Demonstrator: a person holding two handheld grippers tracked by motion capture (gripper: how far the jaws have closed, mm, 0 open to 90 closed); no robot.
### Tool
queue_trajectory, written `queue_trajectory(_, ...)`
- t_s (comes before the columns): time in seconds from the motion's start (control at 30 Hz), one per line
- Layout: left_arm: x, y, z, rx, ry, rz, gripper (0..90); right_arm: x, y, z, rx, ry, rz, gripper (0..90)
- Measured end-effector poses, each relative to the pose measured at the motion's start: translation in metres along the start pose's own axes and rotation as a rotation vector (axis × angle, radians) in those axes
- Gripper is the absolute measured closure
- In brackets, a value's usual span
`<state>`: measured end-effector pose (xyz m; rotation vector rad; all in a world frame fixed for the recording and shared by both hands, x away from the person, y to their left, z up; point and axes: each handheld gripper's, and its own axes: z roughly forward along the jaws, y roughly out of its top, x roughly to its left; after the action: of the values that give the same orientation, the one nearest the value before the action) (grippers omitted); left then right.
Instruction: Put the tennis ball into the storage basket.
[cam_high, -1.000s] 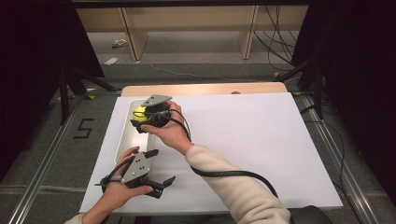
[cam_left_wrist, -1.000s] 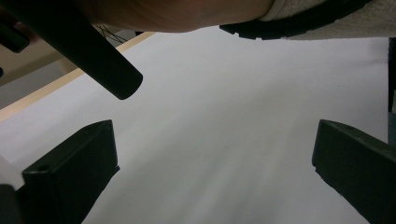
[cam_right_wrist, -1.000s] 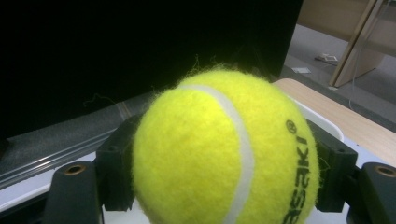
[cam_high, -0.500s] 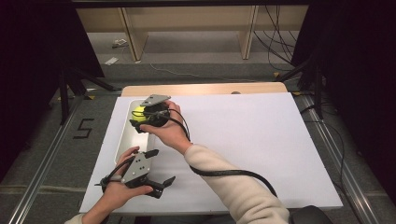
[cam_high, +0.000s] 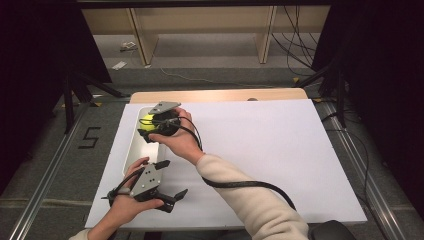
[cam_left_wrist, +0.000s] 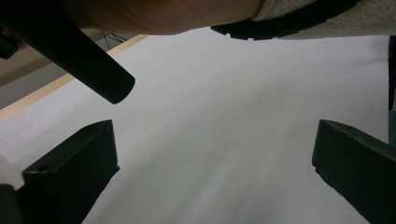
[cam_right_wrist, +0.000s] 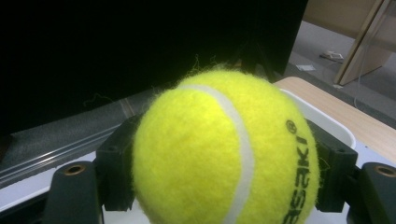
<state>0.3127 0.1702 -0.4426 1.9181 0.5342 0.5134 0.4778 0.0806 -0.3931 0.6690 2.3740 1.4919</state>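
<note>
Yellow fuzzy tennis ball (cam_right_wrist: 224, 149) is sitting clenched in the right gripper (cam_high: 150, 129) jaws over the long white tray (cam_high: 131, 150) (at ten o'clock on the tabletop); left gripper (cam_high: 172, 197) jaws are gaping, released.

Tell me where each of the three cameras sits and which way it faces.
High view: above the person's side, looking forward and down on the white table; both forearms, left tool, right tool over the white tray.
Left gripper view: rides the left tool, facing bare table between open jaws, the right forearm above.
Right gripper view: rides the right tool, clamping a tennis ball.
Shared: high and right gripper views show ball and tray.
</note>
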Motion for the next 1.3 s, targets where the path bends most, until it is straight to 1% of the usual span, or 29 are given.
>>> queue_trajectory(0.47, -0.001, 0.0, 0.001, 0.006, -0.007, 0.004, 0.0, 0.002, 0.002, 0.006, 0.008, 0.01, -0.001, 27.0)
queue_trajectory(1.3, -0.001, 0.0, 0.001, 0.009, -0.009, 0.006, 0.0, 0.006, 0.001, 0.015, 0.041, 0.039, -0.007, 27.0)
